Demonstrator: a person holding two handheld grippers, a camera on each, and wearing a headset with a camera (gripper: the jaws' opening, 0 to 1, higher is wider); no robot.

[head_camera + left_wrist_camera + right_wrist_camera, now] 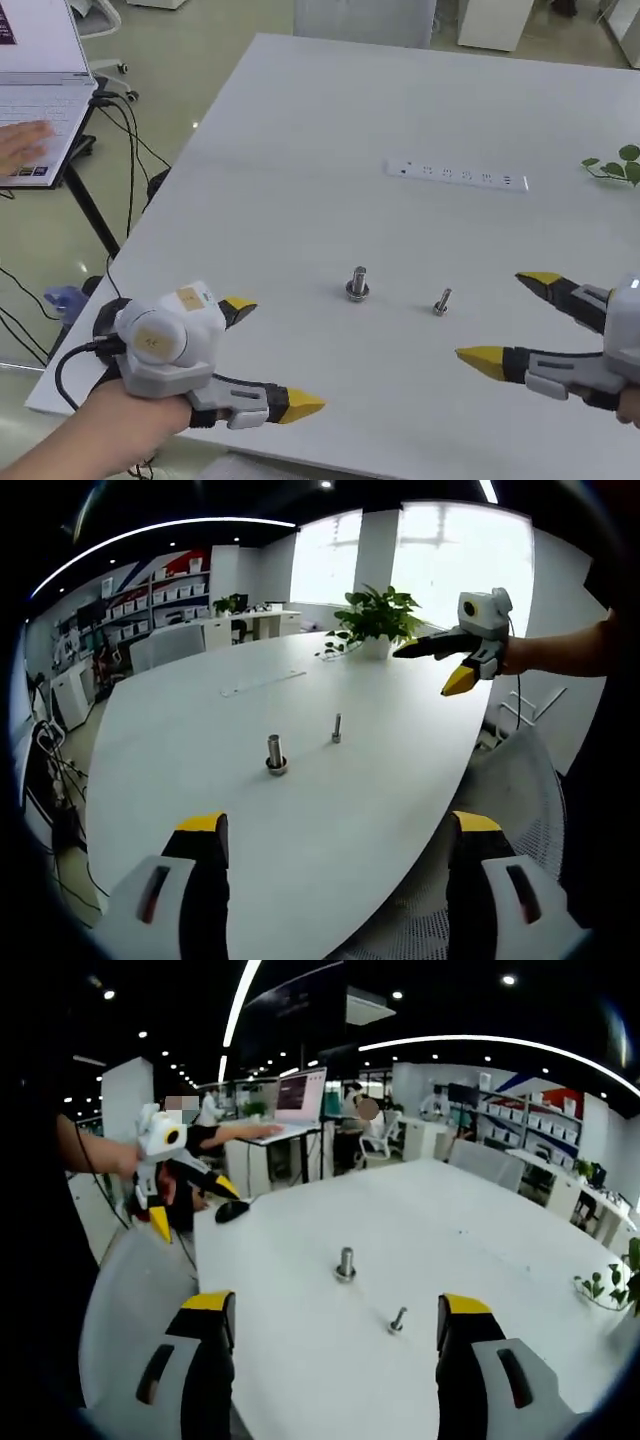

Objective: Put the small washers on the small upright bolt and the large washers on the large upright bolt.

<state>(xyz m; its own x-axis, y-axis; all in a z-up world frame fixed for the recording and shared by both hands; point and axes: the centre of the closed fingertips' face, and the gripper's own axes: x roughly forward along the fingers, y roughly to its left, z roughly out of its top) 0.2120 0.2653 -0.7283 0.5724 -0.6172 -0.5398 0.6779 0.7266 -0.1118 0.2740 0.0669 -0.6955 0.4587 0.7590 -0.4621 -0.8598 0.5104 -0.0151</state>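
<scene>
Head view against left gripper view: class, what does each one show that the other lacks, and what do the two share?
The head view adds a laptop with a hand on it, and cables beside the table.
The left gripper view adds wall shelves and bright windows.
Both share the white table, the large bolt, the small bolt, the power strip, the plant, and the left gripper and right gripper, each with jaws open.
</scene>
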